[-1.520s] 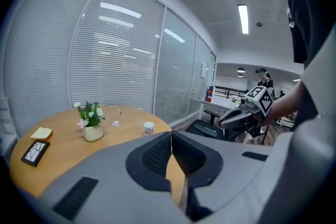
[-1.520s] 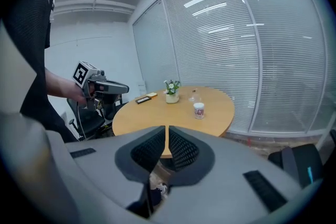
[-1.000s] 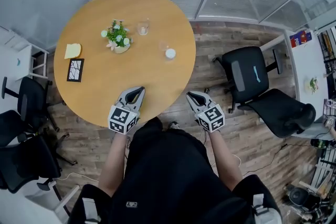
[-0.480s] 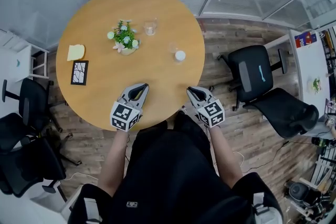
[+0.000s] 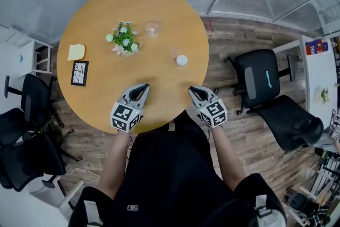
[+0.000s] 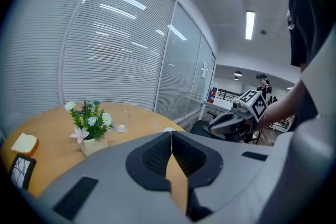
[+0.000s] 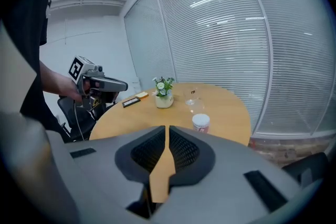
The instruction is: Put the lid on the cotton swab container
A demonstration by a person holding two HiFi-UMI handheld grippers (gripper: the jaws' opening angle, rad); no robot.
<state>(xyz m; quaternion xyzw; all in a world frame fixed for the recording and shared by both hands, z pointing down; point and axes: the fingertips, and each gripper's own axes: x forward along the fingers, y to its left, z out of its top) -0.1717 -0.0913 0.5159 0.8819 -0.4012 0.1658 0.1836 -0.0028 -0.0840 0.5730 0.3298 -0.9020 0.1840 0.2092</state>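
The cotton swab container point(image 5: 181, 60) is a small white-topped tub at the right of the round wooden table point(image 5: 101, 98); it also shows in the right gripper view as the container point(image 7: 200, 122). A small clear piece point(image 5: 174, 51), perhaps its lid, lies just beside it. My left gripper point(image 5: 139, 88) hovers over the table's near edge, shut and holding nothing. My right gripper point(image 5: 192, 91) is at the near right edge, also shut with nothing in it. Both are well short of the container. In their own views the jaws of the left gripper point(image 6: 170, 135) and the right gripper point(image 7: 166, 129) meet.
A potted flower plant point(image 5: 124, 40) and a drinking glass point(image 5: 152, 27) stand at the table's far middle. A yellow pad point(image 5: 75, 51) and a black framed card point(image 5: 78, 72) lie at the left. Black office chairs stand at the right point(image 5: 256, 80) and the left point(image 5: 24, 109).
The head view has shifted slightly, so the table sits a little more to the right. Both grippers stay shut at the table's near edge, barely moved.
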